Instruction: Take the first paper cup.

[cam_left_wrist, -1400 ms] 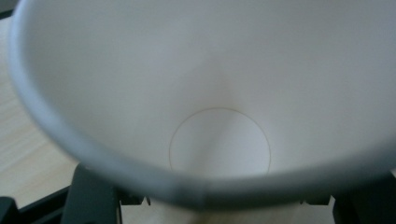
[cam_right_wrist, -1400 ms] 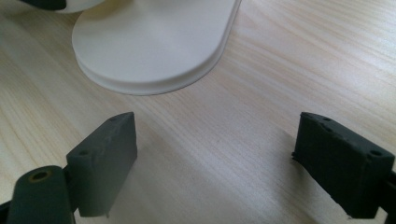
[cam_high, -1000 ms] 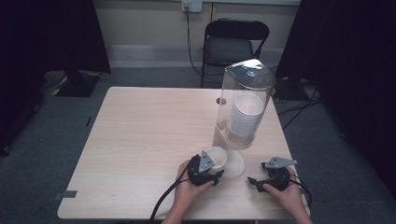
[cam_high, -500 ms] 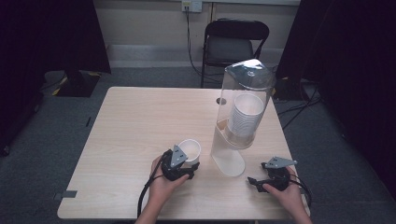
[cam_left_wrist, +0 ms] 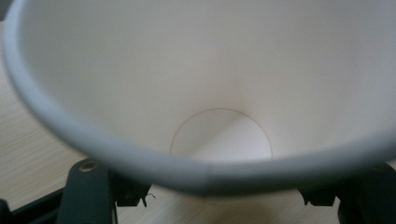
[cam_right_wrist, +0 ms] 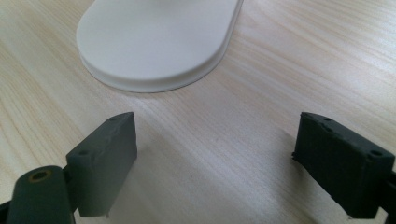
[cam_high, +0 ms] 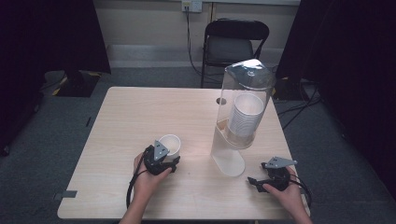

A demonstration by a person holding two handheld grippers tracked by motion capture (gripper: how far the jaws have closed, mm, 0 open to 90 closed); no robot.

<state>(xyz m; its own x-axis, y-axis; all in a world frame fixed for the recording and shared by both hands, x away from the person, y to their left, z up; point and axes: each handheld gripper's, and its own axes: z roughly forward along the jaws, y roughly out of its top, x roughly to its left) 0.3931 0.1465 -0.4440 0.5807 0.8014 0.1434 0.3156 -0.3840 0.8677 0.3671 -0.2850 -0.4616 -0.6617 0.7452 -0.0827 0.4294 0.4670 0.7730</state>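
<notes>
A white paper cup (cam_high: 170,144) is held in my left gripper (cam_high: 167,157) over the near-left part of the wooden table (cam_high: 140,116). In the left gripper view the cup (cam_left_wrist: 219,93) is seen from above its mouth, with the jaws shut on it from both sides. A tall clear cup dispenser (cam_high: 239,116) with a stack of white cups (cam_high: 244,116) inside stands at the right. My right gripper (cam_high: 254,181) rests open near the front right edge, its jaws wide apart (cam_right_wrist: 215,154) just before the dispenser's white base (cam_right_wrist: 159,42).
A black folding chair (cam_high: 236,39) stands behind the table. A small round hole (cam_high: 221,101) lies in the tabletop behind the dispenser. Black curtains hang at both sides.
My left gripper carried the cup away from the dispenser's base to the left, then eased slightly back right. The right gripper stayed still.
</notes>
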